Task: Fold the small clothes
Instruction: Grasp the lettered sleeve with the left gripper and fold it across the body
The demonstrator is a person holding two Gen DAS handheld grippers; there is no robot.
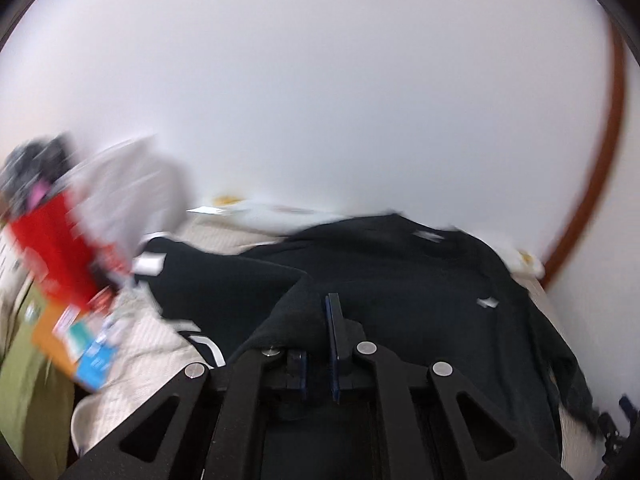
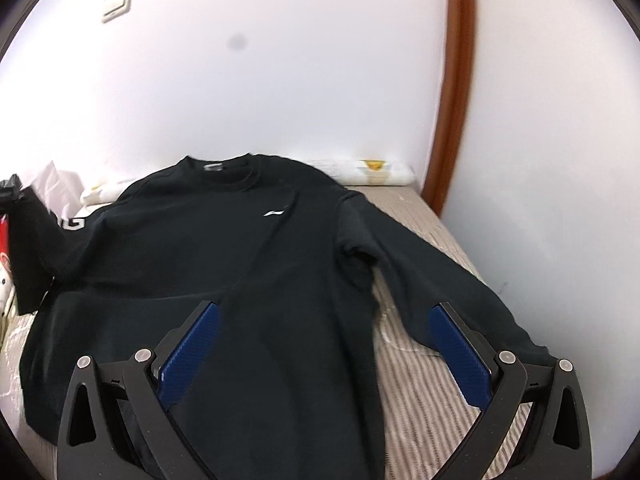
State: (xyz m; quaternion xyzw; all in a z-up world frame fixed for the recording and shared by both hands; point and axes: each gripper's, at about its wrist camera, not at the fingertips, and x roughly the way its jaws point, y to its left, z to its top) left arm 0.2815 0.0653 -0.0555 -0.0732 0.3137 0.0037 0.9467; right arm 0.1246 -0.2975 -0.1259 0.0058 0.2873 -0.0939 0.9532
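Observation:
A black long-sleeved sweatshirt (image 2: 224, 248) with a small white chest logo lies spread face up on a bed with a striped cover (image 2: 416, 364). Its right sleeve (image 2: 436, 280) stretches toward the bed's right edge. My right gripper (image 2: 324, 336) is open and empty, low over the sweatshirt's lower body and the sleeve. My left gripper (image 1: 320, 320) is shut on a fold of the black sweatshirt (image 1: 384, 264), which drapes over its left finger. The left sleeve (image 2: 34, 240) is lifted at the far left of the right wrist view. The left wrist view is blurred.
A white wall stands close behind the bed. A brown wooden door frame (image 2: 452, 92) rises at the right. A white pillow or bundle (image 2: 372, 172) lies at the head of the bed. Red, orange and blue packages (image 1: 60, 264) and pale cloth lie to the left.

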